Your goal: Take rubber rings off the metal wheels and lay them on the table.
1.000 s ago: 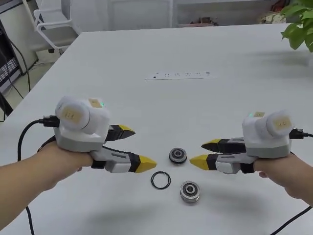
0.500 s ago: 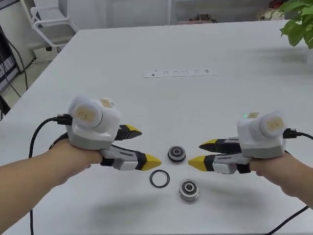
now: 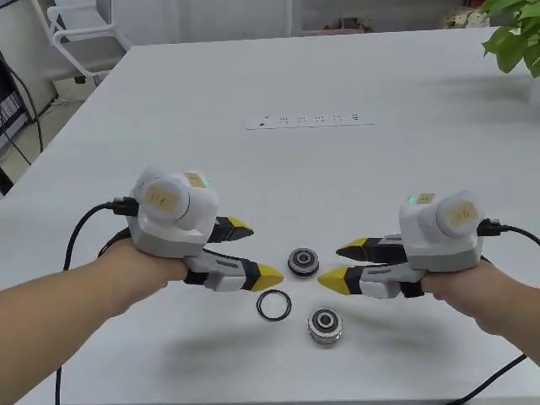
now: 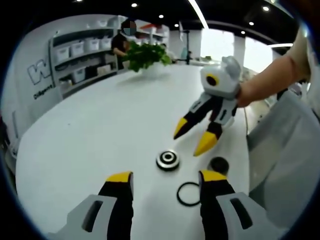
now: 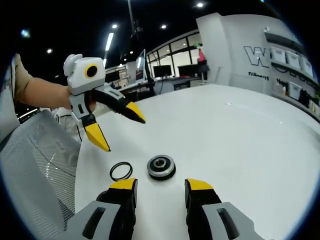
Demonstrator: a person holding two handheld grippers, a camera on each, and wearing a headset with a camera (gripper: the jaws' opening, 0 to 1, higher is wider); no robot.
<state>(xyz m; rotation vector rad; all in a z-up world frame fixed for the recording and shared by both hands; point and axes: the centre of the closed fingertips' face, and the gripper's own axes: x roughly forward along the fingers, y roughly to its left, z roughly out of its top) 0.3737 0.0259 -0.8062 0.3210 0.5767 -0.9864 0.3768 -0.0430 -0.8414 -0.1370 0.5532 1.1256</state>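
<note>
My left gripper (image 3: 258,251) and right gripper (image 3: 337,264) have edged inward, both gaping wide and empty, while the parts stay put on the table (image 3: 380,169). I count two metal wheels and one loose rubber ring (image 3: 273,305). The far wheel (image 3: 303,261), between my tips, looks dark-rimmed, so it is probably next. The near wheel (image 3: 325,324) looks bare.

On the white desk (image 3: 253,177), a dark-rimmed wheel (image 3: 304,261) lies between the spread jaws of the left gripper (image 3: 256,251) and those of the right gripper (image 3: 331,265), touching neither. A loose rubber ring (image 3: 274,305) lies flat near the left jaws' lower tip, on the person's side. A silvery second wheel (image 3: 326,325) lies just beside the ring, near the right jaws. A flush socket strip (image 3: 310,121) sits well beyond both pairs of jaws.
</note>
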